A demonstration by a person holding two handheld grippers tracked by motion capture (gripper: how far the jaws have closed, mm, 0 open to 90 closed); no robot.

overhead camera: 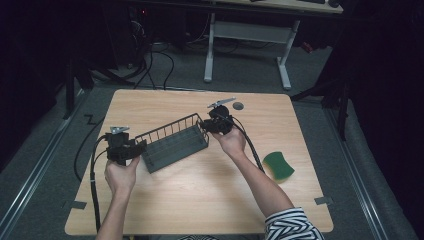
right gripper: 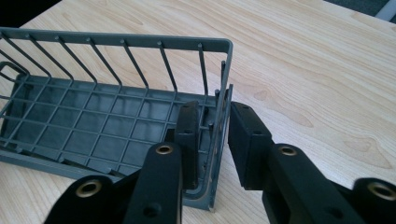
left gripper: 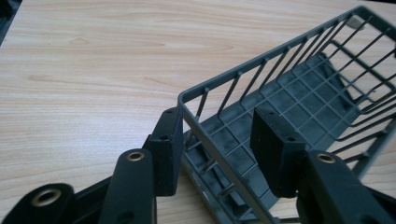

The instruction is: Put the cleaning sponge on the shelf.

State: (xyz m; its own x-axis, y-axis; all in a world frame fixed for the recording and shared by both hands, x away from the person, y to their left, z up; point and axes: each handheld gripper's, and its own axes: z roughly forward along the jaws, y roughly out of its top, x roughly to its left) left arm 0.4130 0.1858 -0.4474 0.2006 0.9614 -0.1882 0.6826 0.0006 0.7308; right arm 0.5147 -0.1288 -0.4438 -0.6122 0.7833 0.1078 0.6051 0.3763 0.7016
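Observation:
A dark grey wire basket (overhead camera: 172, 142) lies slantwise on the wooden table (overhead camera: 200, 200). My left gripper (overhead camera: 140, 147) is at its near-left end. In the left gripper view the jaws (left gripper: 217, 116) straddle that end wall of the basket (left gripper: 261, 63): one pad (left gripper: 168, 140) rests against the outside of the rim, the other pad (left gripper: 275, 149) stands inside with a gap. My right gripper (overhead camera: 206, 125) is at the far-right end. In the right gripper view its jaws (right gripper: 215, 109) sit tight on either side of that end wall of the basket (right gripper: 116, 39).
A green sponge (overhead camera: 278, 166) lies near the table's right edge. A small grey disc (overhead camera: 238, 105) sits at the back of the table. Cables trail from both grippers over the front and left edges. Beyond the table stand a white desk frame and dark floor.

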